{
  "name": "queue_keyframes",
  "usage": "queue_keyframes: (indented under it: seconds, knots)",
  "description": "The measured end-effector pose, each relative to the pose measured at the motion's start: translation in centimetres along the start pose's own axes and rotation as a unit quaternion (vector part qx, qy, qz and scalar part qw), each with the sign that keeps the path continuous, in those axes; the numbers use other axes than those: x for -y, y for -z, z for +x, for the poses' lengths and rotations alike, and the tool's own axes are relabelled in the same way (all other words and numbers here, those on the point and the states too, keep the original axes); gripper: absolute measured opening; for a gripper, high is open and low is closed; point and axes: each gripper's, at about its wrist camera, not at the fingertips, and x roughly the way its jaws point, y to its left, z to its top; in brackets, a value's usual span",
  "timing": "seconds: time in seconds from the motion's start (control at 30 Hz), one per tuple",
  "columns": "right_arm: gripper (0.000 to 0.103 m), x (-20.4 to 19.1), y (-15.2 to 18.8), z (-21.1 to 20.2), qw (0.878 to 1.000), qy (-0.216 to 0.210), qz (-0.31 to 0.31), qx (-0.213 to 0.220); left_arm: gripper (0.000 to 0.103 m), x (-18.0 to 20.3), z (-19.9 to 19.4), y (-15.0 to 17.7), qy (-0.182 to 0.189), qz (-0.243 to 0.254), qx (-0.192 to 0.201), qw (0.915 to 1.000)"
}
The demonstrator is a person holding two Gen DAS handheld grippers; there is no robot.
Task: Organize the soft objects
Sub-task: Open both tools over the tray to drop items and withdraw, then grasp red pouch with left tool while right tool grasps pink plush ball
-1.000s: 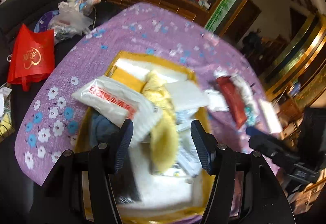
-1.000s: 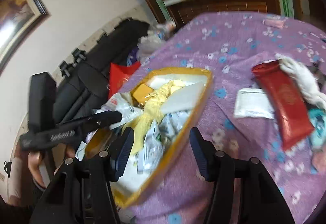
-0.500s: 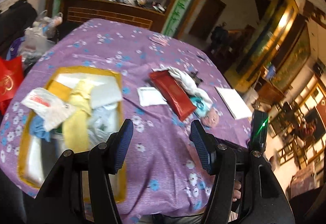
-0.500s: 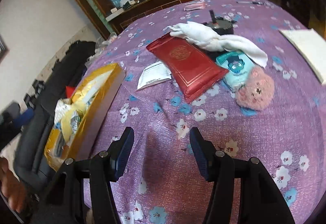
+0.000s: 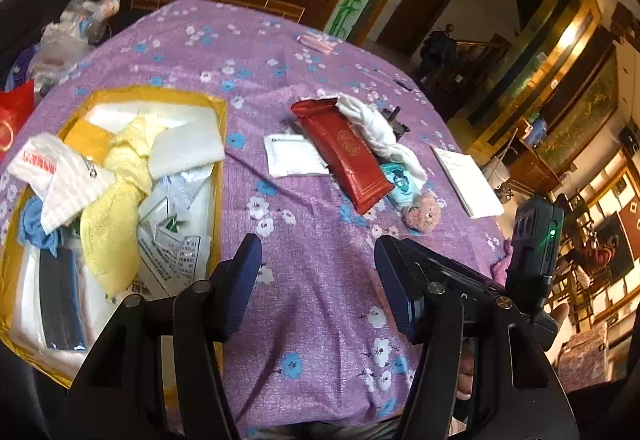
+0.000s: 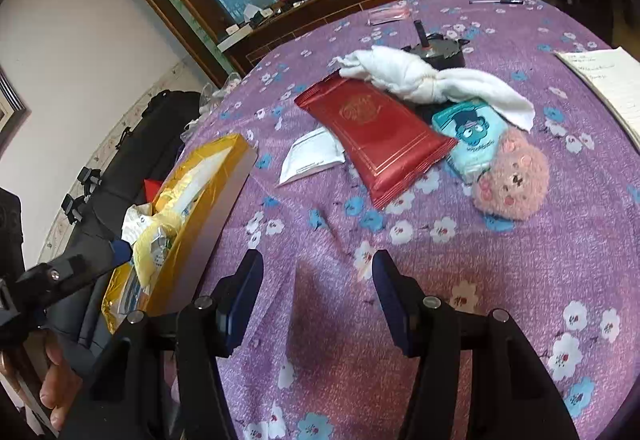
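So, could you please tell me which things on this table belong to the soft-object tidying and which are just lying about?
Part of the job:
- white knotted towel
- pink plush toy
- red soft pack
- teal tissue pack
- yellow box of soft items

Just lying about:
- notepad
- pen
- red bag

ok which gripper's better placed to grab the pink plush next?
Right, probably. The pink plush lies close ahead of the right gripper, just to its right, jaws open and empty. In the left gripper's view it sits farther off, past the right gripper.
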Motion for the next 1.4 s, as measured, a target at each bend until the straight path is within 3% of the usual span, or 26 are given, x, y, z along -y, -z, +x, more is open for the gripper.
queue_keyframes:
  seconds: [0.23, 0.47, 0.77, 1.0, 1.1, 1.3, 1.4]
  knots:
    - [0.057, 0.6, -0.3, -0.2, 1.0, -0.019, 0.016, -0.003, 0.059, 0.3, 1.0, -0.1, 0.011, -0.004, -0.011, 0.9999]
    - [0.057, 1.2, -1.2, -2.7, 0.999, -0.042, 0.012, 0.026, 0.059, 1.1, 1.2, -0.4, 0.018, -0.002, -0.013, 0.9997]
    - [0.057, 4.8, -3.1, -3.1, 0.997, 0.016, 0.051, 0.051, 0.059, 2.3, 3.3, -1.7, 0.009, 0.01, -0.03, 0.9995]
    - [0.058, 7.7, -8.1, -1.4, 0.998, 0.017, 0.055, 0.035, 0.059, 4.1, 10.1, -4.7, 0.011, 0.009, -0.078, 0.9969]
    - [0.058, 7.9, -9.6, -1.0, 0.998, 0.048, 0.031, 0.033, 0.059, 5.0, 13.7, -6.1, -0.004, 0.012, -0.087, 0.9961]
    - [0.059, 10.4, -7.3, -1.7, 0.994, 0.084, 0.06, 0.026, 0.059, 5.9, 19.2, -7.6, -0.027, -0.005, -0.11, 0.9936]
    - [0.058, 10.9, -6.0, -0.4, 0.992, 0.081, 0.093, 0.017, 0.057, 5.4, 20.7, -7.8, -0.04, -0.045, -0.111, 0.992]
